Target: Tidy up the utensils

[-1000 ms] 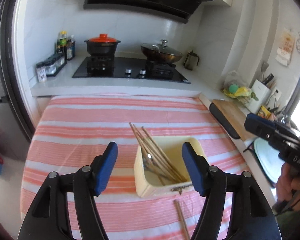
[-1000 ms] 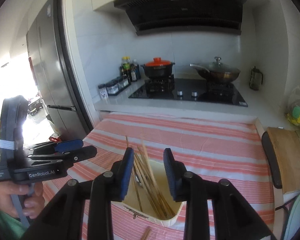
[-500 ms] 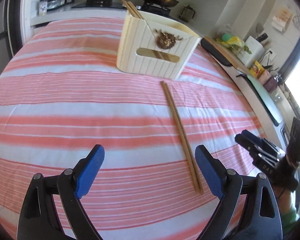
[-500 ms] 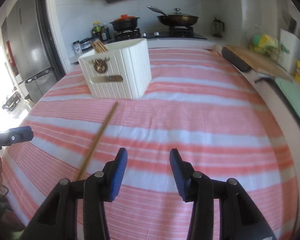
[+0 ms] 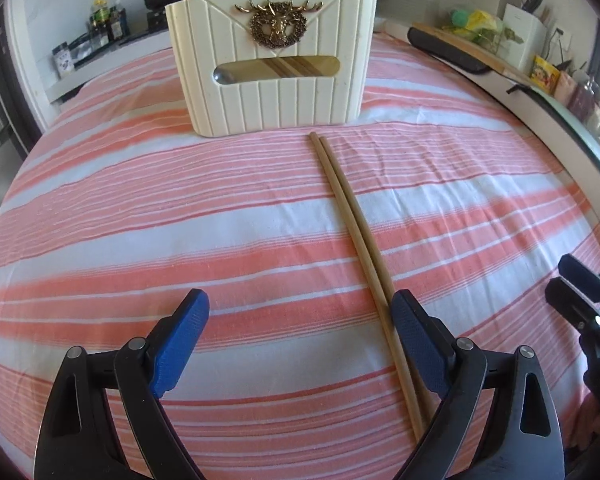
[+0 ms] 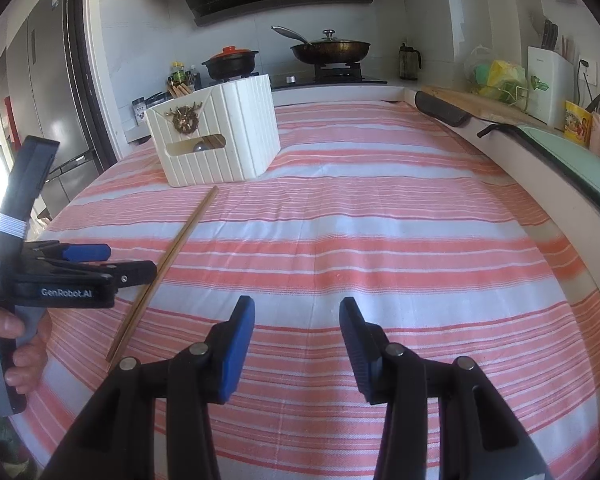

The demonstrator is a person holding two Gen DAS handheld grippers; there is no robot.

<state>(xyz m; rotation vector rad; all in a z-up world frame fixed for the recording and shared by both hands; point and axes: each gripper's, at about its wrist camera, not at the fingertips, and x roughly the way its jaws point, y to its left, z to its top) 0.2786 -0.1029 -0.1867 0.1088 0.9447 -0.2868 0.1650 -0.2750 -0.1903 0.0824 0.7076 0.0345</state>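
A pair of wooden chopsticks (image 5: 356, 224) lies on the striped cloth, running from in front of the cream utensil box (image 5: 272, 60) toward me. The box holds several chopsticks and has a brass deer emblem. My left gripper (image 5: 300, 320) is open and empty, low over the cloth, its right finger (image 5: 418, 340) beside the near end of the chopsticks. My right gripper (image 6: 296, 332) is open and empty, over bare cloth to the right of the chopsticks (image 6: 168, 268). The box (image 6: 216, 140) stands ahead on the left. The left gripper (image 6: 80, 268) shows at the left edge.
The table has a pink and white striped cloth (image 5: 180, 208). Behind it is a counter with a stove, a black pot with a red lid (image 6: 230, 62) and a lidded wok (image 6: 332, 50). A cutting board (image 6: 480, 106) and containers line the right counter. A fridge (image 6: 40, 100) stands left.
Both grippers dropped from above the box to low over the cloth in front of it. The left gripper has come closer to the chopsticks on the cloth. Both stayed open.
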